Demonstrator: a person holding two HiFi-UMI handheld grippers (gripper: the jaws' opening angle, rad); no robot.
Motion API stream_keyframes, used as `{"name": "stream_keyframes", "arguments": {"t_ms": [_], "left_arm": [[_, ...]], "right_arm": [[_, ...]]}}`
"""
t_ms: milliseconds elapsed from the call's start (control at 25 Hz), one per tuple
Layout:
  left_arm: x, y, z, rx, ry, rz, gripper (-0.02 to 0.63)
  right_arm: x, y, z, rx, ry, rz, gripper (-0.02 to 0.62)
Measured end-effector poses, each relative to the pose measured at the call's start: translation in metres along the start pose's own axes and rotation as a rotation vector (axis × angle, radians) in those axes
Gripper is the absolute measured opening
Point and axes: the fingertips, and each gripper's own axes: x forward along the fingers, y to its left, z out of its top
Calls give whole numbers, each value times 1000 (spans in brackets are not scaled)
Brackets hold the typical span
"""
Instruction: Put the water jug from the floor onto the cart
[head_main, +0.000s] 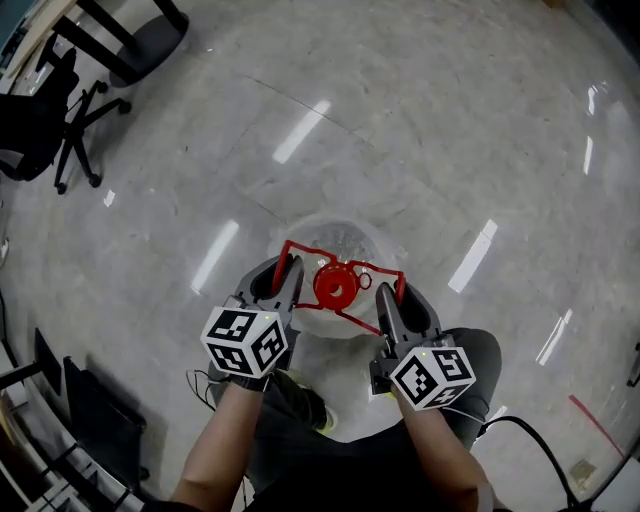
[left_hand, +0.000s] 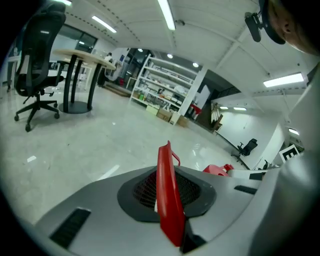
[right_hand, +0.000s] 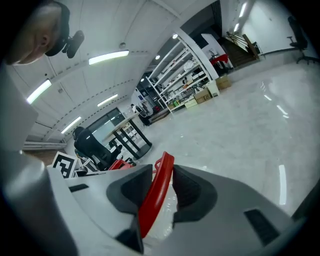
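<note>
A clear water jug (head_main: 338, 238) with a red cap (head_main: 336, 287) and a thin red handle frame (head_main: 300, 248) stands on the grey floor just ahead of the person's feet. My left gripper (head_main: 284, 272) is at the frame's left end. In the left gripper view the red handle (left_hand: 166, 180) lies across the dark pad, with the jaws closed against it. My right gripper (head_main: 392, 298) is at the frame's right end. There the red handle (right_hand: 156, 192) leans on one pad, with a gap to the other.
A black office chair (head_main: 45, 120) and a round table base (head_main: 135, 40) stand at the far left. A black cable (head_main: 530, 440) trails at the right, near a red floor mark (head_main: 597, 425). Shelving (left_hand: 165, 87) lines the far wall. The person's shoe (head_main: 305, 402) is under the jug.
</note>
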Motion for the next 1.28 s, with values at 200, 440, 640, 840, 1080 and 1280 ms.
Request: {"name": "stream_keyframes", "arguments": {"t_ms": [200,440,640,840,1080,1280], "left_arm": [[0,1,1,-117,-75,-25,26],[-4,-9,2,-93,-72,-7,20],[-7,-25,1,-77,-52,4,20],[-30,-48,16,-115,-54,-5,17],[-116,-95,94,-174,-84,45,17],[-254,-136,216,-214,-150,70,17]], "right_arm": [[4,-2,-3,85,-60,33,116],[6,7,4,171,-83,111,74],[2,15,9,206,-56,145,74],[-16,40,29,194,-23,181,74],[-67,135,107,140,35,252,71],[-139,286,205,96,47,336,67]]}}
